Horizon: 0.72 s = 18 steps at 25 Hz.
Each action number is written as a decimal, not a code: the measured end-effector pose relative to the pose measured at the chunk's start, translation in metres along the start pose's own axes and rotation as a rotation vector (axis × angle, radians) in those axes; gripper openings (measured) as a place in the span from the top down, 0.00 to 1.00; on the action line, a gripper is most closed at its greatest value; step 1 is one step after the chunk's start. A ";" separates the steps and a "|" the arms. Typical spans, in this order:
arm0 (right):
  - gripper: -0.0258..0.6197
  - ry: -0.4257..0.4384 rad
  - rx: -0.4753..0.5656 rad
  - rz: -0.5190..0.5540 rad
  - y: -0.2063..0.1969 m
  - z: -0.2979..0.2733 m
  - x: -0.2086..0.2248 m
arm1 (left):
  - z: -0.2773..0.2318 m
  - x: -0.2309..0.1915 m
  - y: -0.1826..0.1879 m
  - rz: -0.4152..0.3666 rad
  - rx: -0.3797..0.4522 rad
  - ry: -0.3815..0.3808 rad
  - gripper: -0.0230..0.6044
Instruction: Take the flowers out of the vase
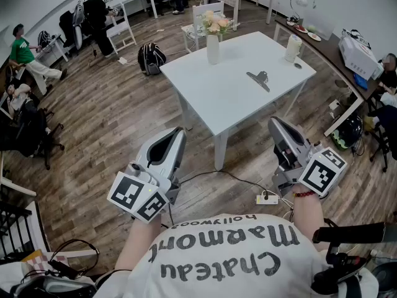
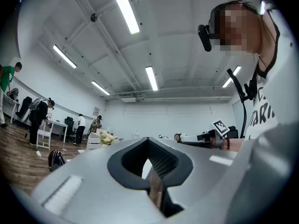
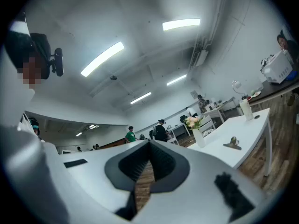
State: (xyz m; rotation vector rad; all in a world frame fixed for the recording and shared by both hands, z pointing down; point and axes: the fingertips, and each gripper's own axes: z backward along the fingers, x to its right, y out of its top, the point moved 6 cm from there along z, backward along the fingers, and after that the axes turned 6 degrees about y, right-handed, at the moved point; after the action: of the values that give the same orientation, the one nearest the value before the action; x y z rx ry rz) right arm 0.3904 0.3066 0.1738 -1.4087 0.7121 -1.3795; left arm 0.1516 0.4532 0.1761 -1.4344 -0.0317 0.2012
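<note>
At the far edge of the white rectangular surface [image 1: 236, 98], we saw the bunch of pale pink and cream flowers [image 1: 214, 22] standing upright in the slim white vase [image 1: 213, 49]. Nearer the middle lay a silver metal clip [image 1: 259, 79], and a white cylindrical container [image 1: 293, 47] stood by the right corner. We held both tools above the wooden plank floor [image 1: 111, 117], short of the surface. The left gripper [image 1: 180, 132] had its jaws pressed together with nothing between them, and the right gripper [image 1: 273, 123] was likewise closed and empty. Both pointed toward the surface, well apart from the vase.
</note>
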 end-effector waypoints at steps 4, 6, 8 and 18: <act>0.94 0.001 -0.011 0.004 -0.003 -0.006 -0.014 | 0.012 -0.006 0.005 0.009 0.003 0.001 0.96; 0.94 0.002 -0.014 0.003 -0.004 -0.006 -0.017 | 0.016 -0.005 0.005 0.010 0.003 0.003 0.96; 0.94 0.006 -0.012 0.007 -0.005 -0.008 -0.021 | 0.020 -0.007 0.007 0.005 0.003 0.003 0.96; 0.94 -0.010 0.055 -0.020 -0.019 -0.025 -0.045 | 0.061 -0.031 0.014 0.023 0.007 -0.002 0.96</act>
State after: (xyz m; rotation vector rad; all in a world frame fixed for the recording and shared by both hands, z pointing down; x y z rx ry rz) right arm 0.3538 0.3479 0.1703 -1.3820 0.6506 -1.3965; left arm 0.1112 0.5100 0.1739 -1.4283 -0.0166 0.2212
